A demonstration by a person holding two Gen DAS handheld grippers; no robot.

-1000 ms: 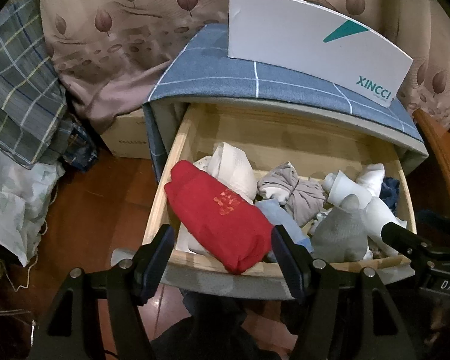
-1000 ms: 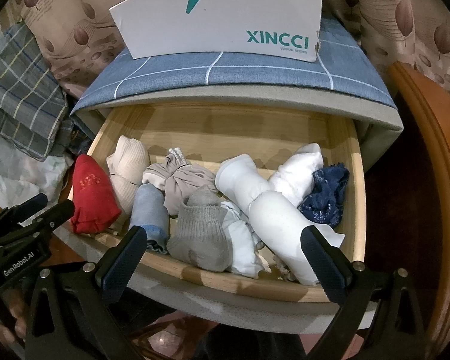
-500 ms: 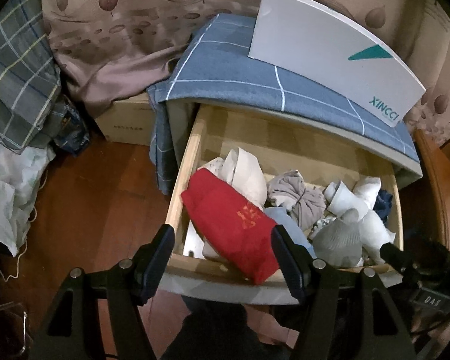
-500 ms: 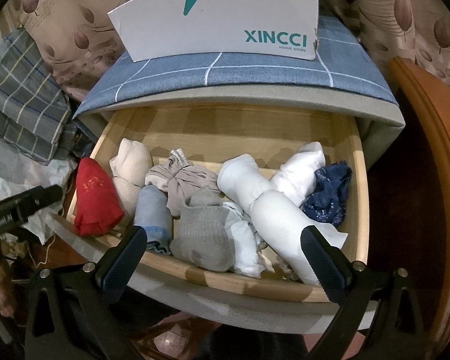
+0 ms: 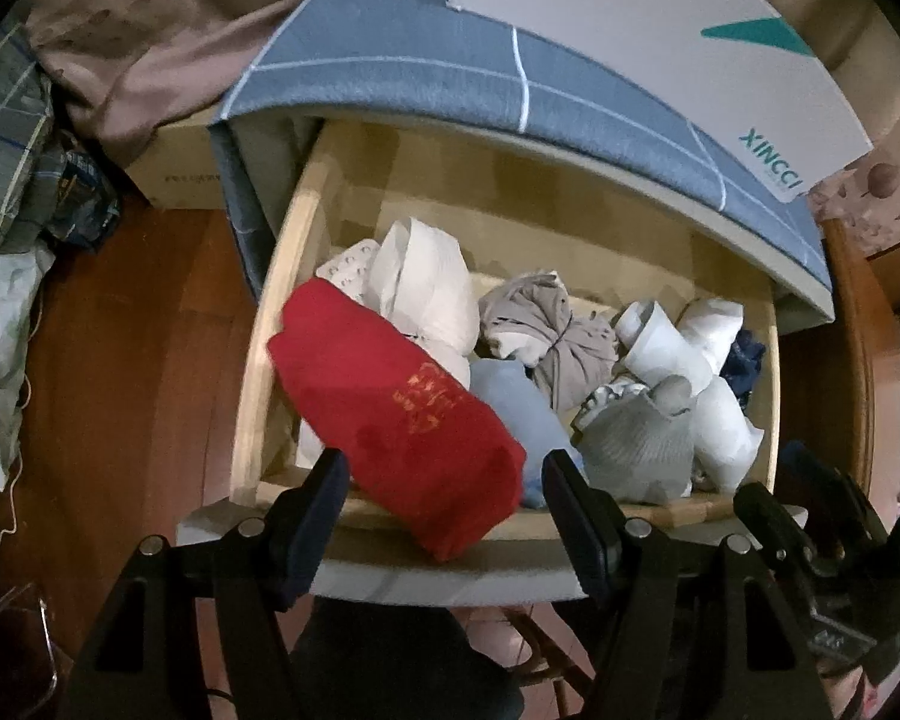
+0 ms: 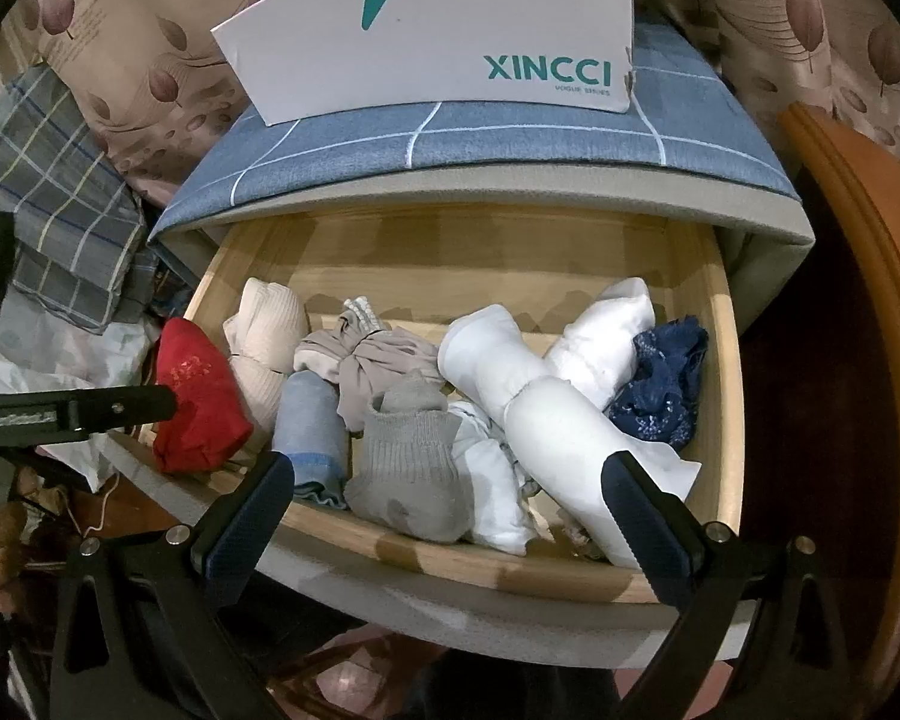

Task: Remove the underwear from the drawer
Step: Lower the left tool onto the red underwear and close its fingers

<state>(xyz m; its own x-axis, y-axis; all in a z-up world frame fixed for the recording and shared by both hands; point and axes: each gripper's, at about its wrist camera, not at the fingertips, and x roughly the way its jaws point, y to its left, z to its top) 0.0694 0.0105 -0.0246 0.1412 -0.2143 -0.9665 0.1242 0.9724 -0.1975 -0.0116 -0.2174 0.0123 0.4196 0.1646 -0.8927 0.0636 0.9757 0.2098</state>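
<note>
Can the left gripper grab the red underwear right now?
Probably yes. The left gripper is open, and the red underwear lies on top at the drawer's front edge, between its fingers, nothing covering it.

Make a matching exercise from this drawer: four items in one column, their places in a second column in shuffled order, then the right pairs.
Items
1. red bundle
2. navy patterned piece
3. grey sock
4. white XINCCI box

Places
A. on the blue checked cloth above the drawer
B. at the drawer's right end
C. at the drawer's left end, lapping over the front rail
D. mid-drawer, against the front rail

Pairs: 1-C, 2-B, 3-D, 4-A
</note>
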